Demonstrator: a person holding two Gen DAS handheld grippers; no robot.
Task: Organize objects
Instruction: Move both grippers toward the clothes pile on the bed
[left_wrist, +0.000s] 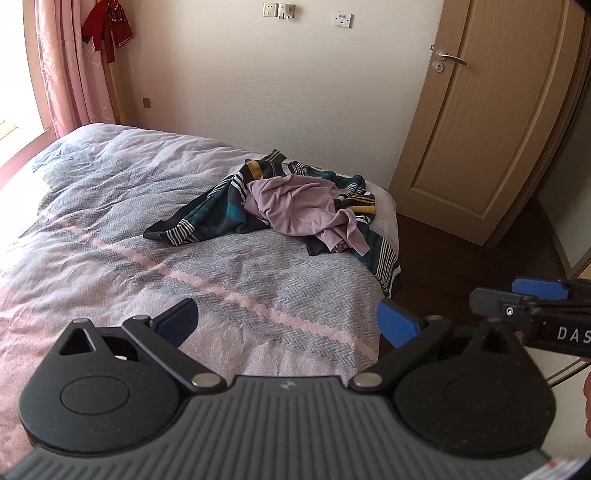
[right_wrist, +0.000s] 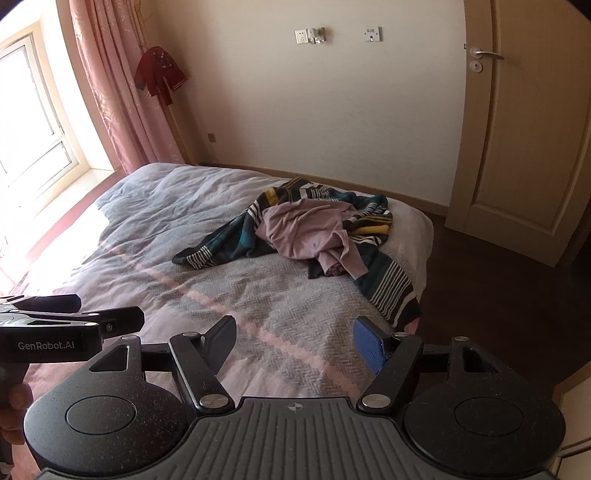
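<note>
A crumpled mauve garment lies on top of a dark striped garment with teal and yellow bands, at the far right corner of the bed. My left gripper hovers open above the near part of the bed, well short of the clothes, nothing between its fingers. My right gripper is also open and empty, at about the same distance. Each gripper shows at the edge of the other's view: the right gripper, the left gripper.
The bed has a grey and pink herringbone cover. A closed wooden door stands right of the bed, with dark floor between. Pink curtains and a window are at the left. A red garment hangs by the curtain.
</note>
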